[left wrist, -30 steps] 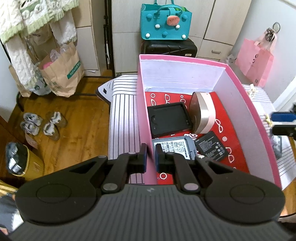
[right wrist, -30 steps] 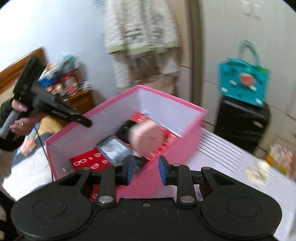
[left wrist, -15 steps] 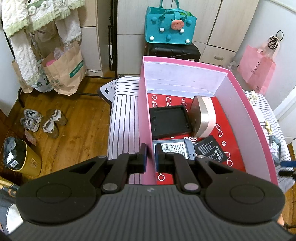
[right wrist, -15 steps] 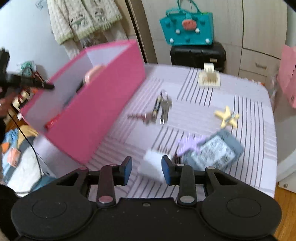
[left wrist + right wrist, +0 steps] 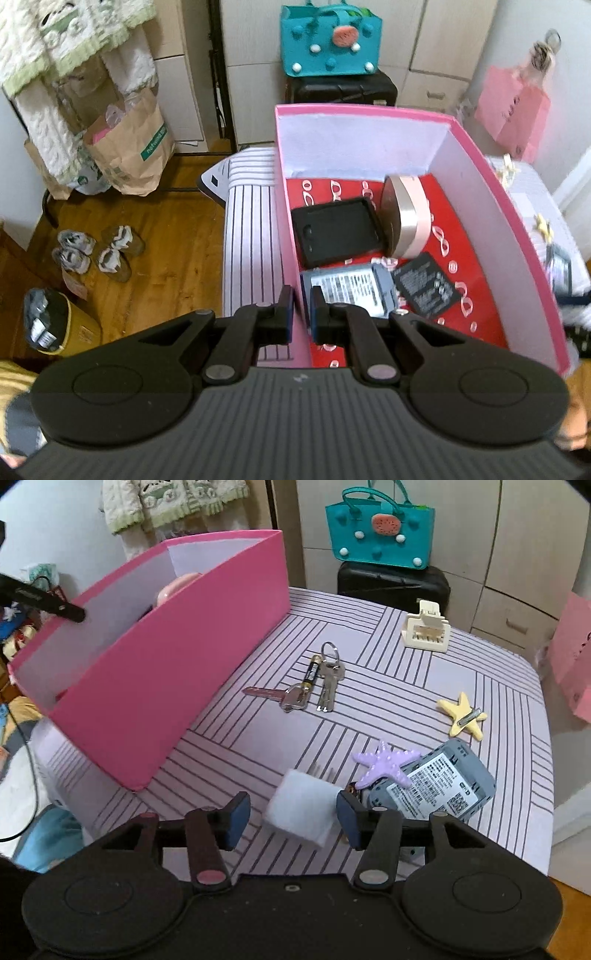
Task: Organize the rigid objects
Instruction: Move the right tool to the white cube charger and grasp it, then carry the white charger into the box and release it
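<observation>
Striped table (image 5: 369,686): white block (image 5: 301,818) askew.

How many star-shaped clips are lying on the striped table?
2. A yellow star clip lies near the table's right side, and a purple star clip lies nearer the camera, resting against the gray labelled block. Others may be hidden behind the pink box.
</observation>
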Available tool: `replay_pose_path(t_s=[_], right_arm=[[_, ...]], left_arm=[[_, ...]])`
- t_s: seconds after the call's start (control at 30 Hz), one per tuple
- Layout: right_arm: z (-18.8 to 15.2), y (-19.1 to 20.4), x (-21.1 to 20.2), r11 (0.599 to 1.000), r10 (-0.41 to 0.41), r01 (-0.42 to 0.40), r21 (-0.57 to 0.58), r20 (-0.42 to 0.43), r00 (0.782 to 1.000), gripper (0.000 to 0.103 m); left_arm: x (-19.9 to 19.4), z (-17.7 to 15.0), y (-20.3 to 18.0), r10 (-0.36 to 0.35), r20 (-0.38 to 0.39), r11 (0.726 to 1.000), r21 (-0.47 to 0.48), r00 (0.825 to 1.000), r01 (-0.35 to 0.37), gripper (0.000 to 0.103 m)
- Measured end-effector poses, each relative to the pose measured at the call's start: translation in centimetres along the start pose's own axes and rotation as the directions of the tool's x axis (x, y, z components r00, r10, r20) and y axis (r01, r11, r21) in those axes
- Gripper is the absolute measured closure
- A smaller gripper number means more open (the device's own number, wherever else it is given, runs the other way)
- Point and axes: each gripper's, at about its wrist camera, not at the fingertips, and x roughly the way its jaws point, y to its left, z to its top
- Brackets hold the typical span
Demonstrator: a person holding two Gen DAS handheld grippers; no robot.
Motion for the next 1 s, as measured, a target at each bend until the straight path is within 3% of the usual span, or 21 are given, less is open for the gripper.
replay_pose_path(t_s=[0.13, 0.33, 0.6, 0.77, 1.0], right_arm=[[-0.1, 0.6, 0.8, 0.998, -0.047, 0.046, -0.037, -0.018, 0.999, 0.044], [-0.4, 1.5, 1.2, 0.986, -0.102, 0.098, -0.136, -0.023, 0.994, 0.051], [2.0, 2.6, -1.3, 0.979, -0.033, 0.041, -0.201, 0.042, 0.999, 0.055], [3.9, 3.6, -2.4, 0.967, -0.038, 0.060, -0.246, 0.094, 0.995, 0.055], [8.1, 4.9, -5.7, 0.962, 0.035, 0.035, -0.270, 0.249, 0.968, 0.055]], left_arm=[[-0.3, -0.8, -0.2, 0.004, -0.040, 1.000, 0.022, 0.999, -0.003, 0.094], [-1.5, -1.7, -1.0, 0.029, -0.031, 0.998, 0.063, 0.999, -0.027, 0.094], [-1.7, -1.9, -0.7, 0.020, -0.012, 0.999, 0.042, 1.000, -0.020, 0.096], [-1.8, -2.0, -0.6, 0.013, -0.002, 0.999, 0.040, 1.000, -0.013, 0.096], [-1.9, -1.9, -0.4, -0.002, -0.005, 0.999, 0.034, 1.000, 0.002, 0.096]])
